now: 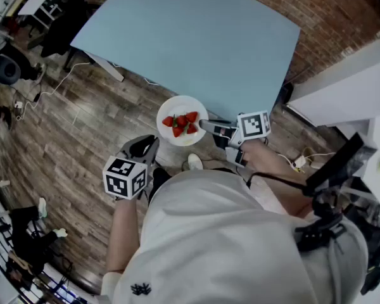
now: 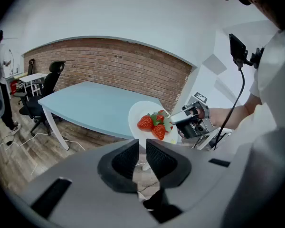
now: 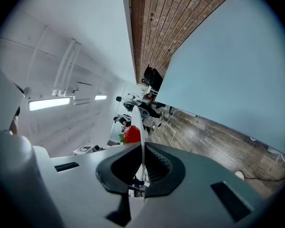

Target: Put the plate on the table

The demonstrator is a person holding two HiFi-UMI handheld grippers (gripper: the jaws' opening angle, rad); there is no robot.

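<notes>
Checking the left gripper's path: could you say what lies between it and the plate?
Nothing: the head view shows only floor between left gripper and plate.

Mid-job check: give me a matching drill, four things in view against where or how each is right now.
1 plate
2 strawberries
3 left tool
4 right tool

A holds nothing
B clamped on the plate's rim
C piled on the plate
D in the air, short of the table

Pairs: 1-D, 2-C, 3-A, 4-B
</notes>
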